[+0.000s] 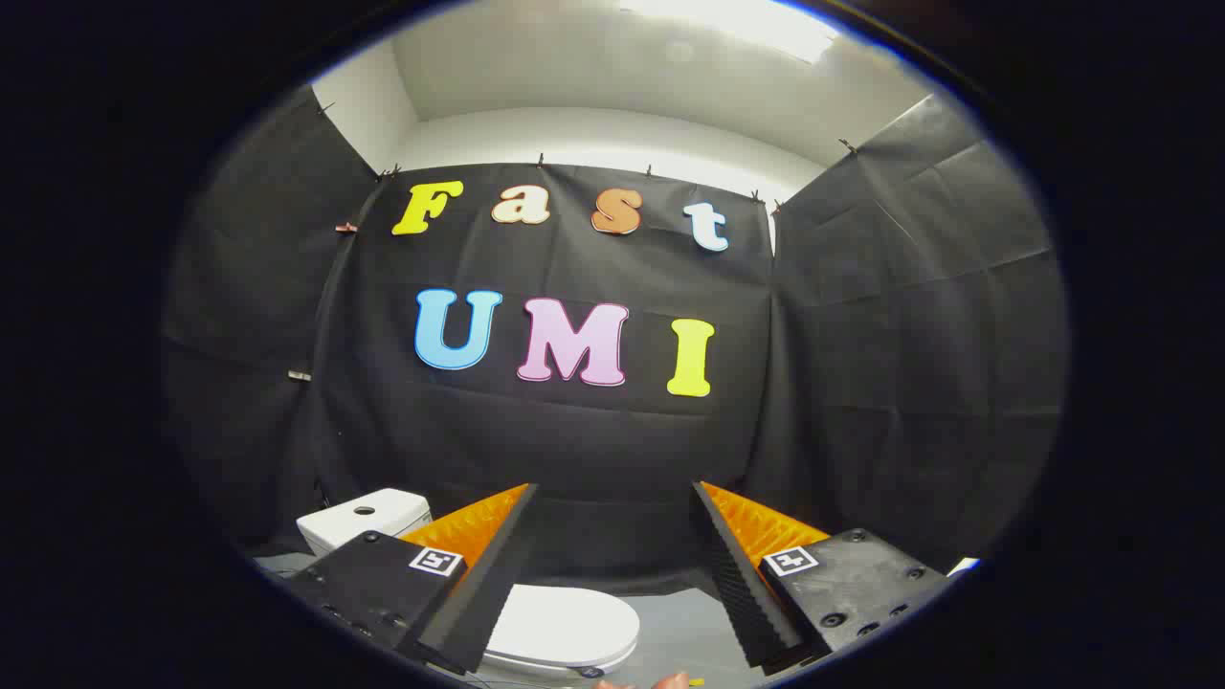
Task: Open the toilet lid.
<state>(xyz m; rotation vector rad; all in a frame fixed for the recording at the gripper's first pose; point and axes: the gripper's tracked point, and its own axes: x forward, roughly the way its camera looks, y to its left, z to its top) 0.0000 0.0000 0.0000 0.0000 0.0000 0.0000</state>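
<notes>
Tongs (612,574) spread wide above closed lid (565,624): stiff, light, slippery plastic, likely best hooked under front rim.

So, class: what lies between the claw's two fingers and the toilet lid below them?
Nothing: in the gripper view the open claw hangs above the closed toilet lid, with only air and black cloth wall between its fingers.

Cloth-walled test booth (861,335) housing a toilet (565,627).
</notes>
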